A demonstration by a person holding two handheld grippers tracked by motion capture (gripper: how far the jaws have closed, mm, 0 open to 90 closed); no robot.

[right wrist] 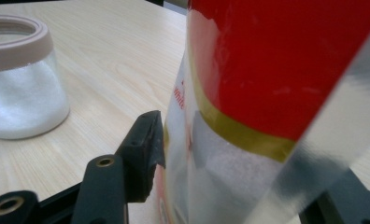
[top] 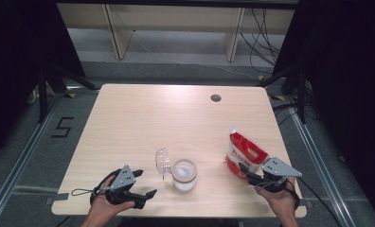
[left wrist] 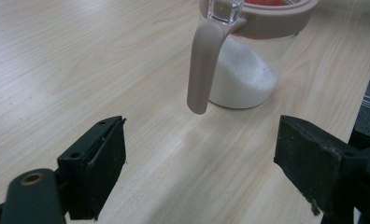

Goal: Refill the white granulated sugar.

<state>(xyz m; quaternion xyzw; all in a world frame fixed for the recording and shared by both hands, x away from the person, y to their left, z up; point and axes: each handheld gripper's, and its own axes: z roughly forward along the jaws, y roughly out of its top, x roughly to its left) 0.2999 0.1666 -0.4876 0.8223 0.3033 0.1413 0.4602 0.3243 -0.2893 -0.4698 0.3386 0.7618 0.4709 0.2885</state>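
Observation:
A clear jar with a beige rim stands near the table's front edge, partly full of white grains, its clear lid flipped open to the left. My left gripper rests open just left of it; in the left gripper view its jaws stand wide apart, with the jar's beige handle ahead of them. A red and white bag stands upright at the front right. My right gripper is open around the bag's lower part, one finger close against its side. The jar sits off to the left.
The wooden table has a small round cable hole at the back right. Metal floor rails run along both sides, dark curtains hang left and right, and cables lie on the floor behind.

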